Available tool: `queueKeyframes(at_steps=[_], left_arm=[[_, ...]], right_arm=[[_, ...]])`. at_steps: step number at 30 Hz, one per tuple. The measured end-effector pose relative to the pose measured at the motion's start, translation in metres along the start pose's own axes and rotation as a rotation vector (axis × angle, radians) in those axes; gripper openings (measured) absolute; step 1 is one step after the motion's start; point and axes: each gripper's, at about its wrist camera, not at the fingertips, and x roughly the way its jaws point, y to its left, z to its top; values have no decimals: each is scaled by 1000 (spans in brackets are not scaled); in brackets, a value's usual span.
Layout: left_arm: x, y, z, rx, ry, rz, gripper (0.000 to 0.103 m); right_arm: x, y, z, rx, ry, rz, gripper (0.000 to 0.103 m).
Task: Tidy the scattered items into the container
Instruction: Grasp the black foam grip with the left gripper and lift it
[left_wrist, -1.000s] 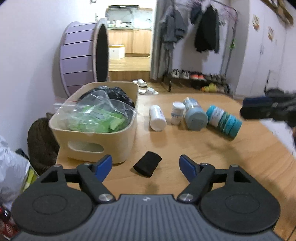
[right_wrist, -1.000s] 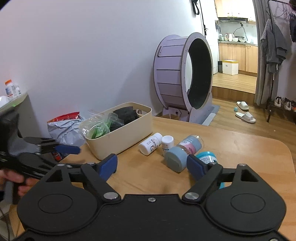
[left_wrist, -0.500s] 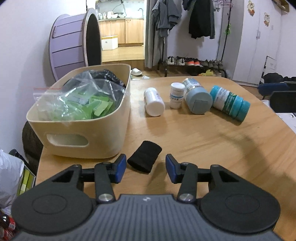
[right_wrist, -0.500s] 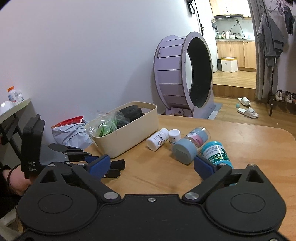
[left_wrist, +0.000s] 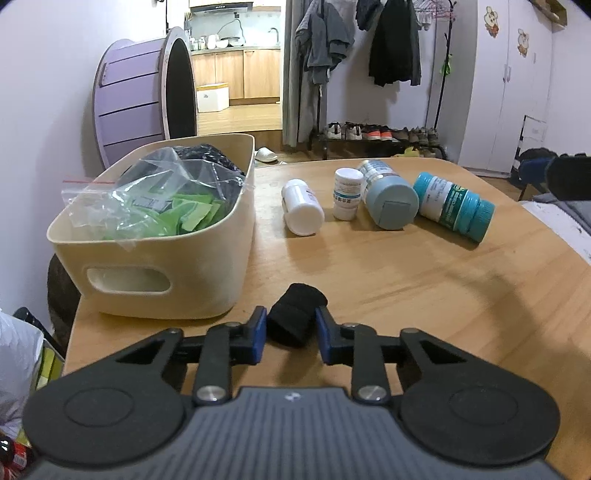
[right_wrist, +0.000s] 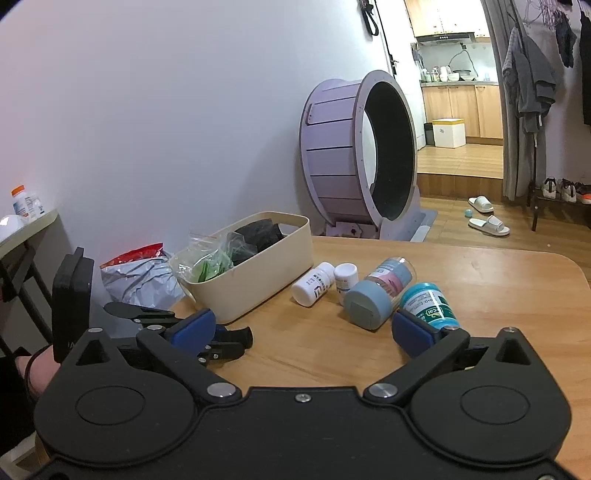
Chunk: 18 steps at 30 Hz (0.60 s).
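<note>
Pinching the black cloth roll (left_wrist: 295, 317), the left gripper (left_wrist: 290, 334) sits right of the bin (left_wrist: 221, 266); the right gripper (right_wrist: 303, 328), apparently empty, is opening wide.

The bottle labels (left_wrist: 343, 187) are too small to read.

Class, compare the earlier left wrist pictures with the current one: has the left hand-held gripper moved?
Yes. The left hand-held gripper advanced toward the black roll on the table, now between its pads.
</note>
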Motion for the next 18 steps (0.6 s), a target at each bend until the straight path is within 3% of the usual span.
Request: queueKeyframes(at_steps=[10, 18], left_arm=[[-52, -5, 7, -30, -123, 9, 19], [-90, 16, 45, -61, -239, 78, 19]], right_arm=[[-6, 4, 3, -2, -20, 10, 103], [-6, 7, 5, 1, -31, 28, 103]])
